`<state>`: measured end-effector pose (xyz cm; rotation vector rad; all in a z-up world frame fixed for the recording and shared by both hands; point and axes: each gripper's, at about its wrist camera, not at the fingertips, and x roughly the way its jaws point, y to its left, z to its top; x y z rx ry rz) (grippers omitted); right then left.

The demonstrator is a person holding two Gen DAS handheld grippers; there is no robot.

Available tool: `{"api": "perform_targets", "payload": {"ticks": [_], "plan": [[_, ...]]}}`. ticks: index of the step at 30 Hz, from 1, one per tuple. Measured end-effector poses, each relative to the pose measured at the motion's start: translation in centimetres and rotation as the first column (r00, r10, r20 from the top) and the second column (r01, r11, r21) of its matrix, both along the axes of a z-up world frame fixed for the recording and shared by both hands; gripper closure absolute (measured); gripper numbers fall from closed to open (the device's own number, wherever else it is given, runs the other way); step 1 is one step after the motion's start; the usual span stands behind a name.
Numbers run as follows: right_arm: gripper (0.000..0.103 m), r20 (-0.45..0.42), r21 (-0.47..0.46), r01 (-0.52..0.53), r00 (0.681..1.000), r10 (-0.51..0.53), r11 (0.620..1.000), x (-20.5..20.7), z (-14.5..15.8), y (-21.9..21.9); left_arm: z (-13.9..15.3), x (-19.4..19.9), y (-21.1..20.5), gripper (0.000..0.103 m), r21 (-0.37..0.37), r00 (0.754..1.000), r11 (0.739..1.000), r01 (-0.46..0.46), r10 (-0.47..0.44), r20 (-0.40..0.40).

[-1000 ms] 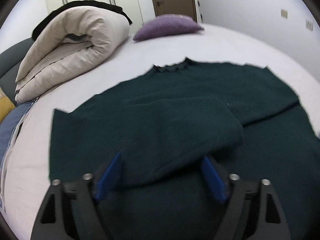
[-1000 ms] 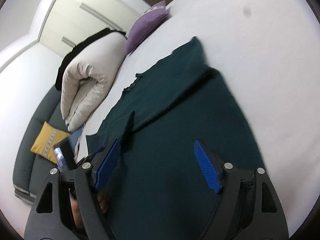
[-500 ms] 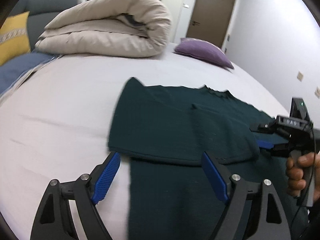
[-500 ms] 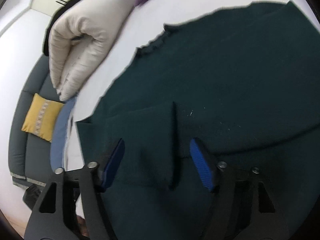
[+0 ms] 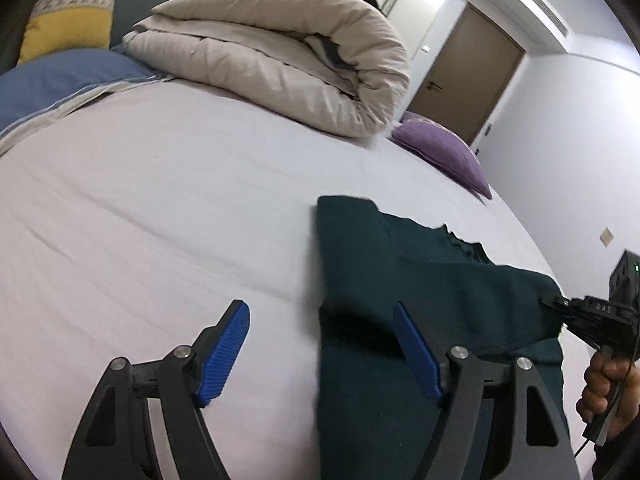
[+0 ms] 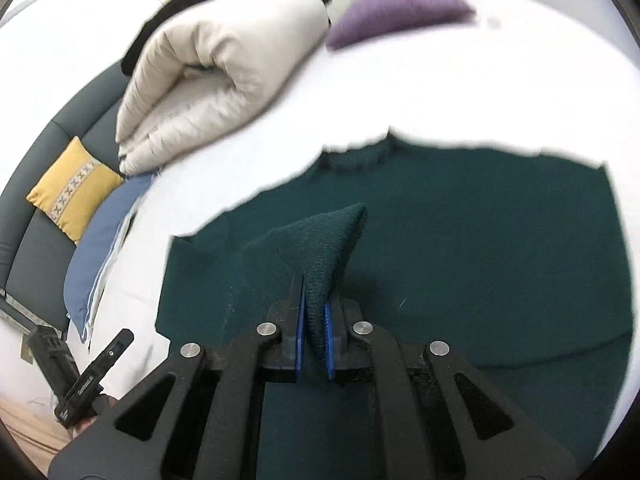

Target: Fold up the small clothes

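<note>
A dark green knit sweater [image 6: 480,248] lies spread on the white bed, its neckline [image 6: 360,158] toward the pillows. It also shows in the left wrist view [image 5: 420,276], right of centre. My right gripper [image 6: 314,332] is shut on a fold of the sweater's sleeve [image 6: 332,240] and lifts it into a peak above the body. My left gripper [image 5: 320,354] is open and empty, low over the sweater's left edge, one finger over the sheet and one over the fabric. The right gripper's body [image 5: 592,316] shows at the right of the left wrist view.
A rolled beige duvet [image 5: 280,52] lies at the head of the bed, with a purple pillow [image 5: 444,152] beside it. A blue pillow [image 6: 100,248] and a yellow cushion [image 6: 72,196] on a grey sofa sit at the left. White sheet [image 5: 140,220] stretches left of the sweater.
My right gripper has closed on the sleeve fold and raised it. My left gripper has swung left, off the sweater's middle to its left edge, still open.
</note>
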<state>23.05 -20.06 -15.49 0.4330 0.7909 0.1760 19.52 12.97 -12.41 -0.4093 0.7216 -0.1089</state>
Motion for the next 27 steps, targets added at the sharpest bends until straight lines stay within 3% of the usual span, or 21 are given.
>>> {"api": "perform_targets", "payload": {"ticks": [3, 5, 8, 13, 16, 21, 22, 27], "plan": [[0.096, -0.022, -0.023, 0.050, 0.998, -0.051, 0.998, 0.4, -0.5, -2.8, 0.0, 0.4, -0.4, 0.027, 0.015, 1.000, 1.000, 0.000, 0.000, 0.000], [0.096, -0.062, -0.052, 0.085, 0.994, -0.088, 0.995, 1.2, -2.4, -4.4, 0.1, 0.8, -0.6, 0.027, 0.032, 1.000, 0.999, 0.008, -0.008, -0.009], [0.096, -0.081, -0.011, 0.098, 0.992, -0.098, 0.995, 1.4, -4.5, -6.0, 0.7, 2.1, -0.9, 0.028, 0.072, 1.000, 0.997, 0.003, -0.003, -0.006], [0.096, -0.076, 0.015, 0.080, 0.994, -0.079, 0.997, 1.6, -5.8, -6.7, 0.6, 7.2, -2.3, 0.029, 0.154, 0.997, 0.988, 0.033, -0.022, -0.070], [0.096, -0.066, 0.016, 0.070, 0.995, -0.069, 0.997, 1.5, -6.0, -7.0, 0.3, 10.6, -3.7, 0.029, 0.241, 0.995, 0.969, 0.048, -0.026, -0.094], [0.096, -0.072, -0.025, 0.045, 0.996, -0.047, 0.999, 1.4, -6.4, -6.3, -1.8, 16.2, -6.0, 0.056, 0.277, 0.979, 0.957, 0.085, -0.029, -0.203], [0.096, -0.072, -0.023, 0.047, 0.996, -0.048, 0.999, 1.4, -6.5, -6.4, -2.6, 16.8, -6.1, 0.068, 0.273, 0.973, 0.958, 0.089, -0.025, -0.229], [0.096, -0.066, -0.049, 0.062, 0.996, -0.066, 0.997, 1.8, -6.5, -6.4, -4.1, 16.3, -6.1, 0.068, 0.288, 0.982, 0.955, 0.063, -0.007, -0.191]]}}
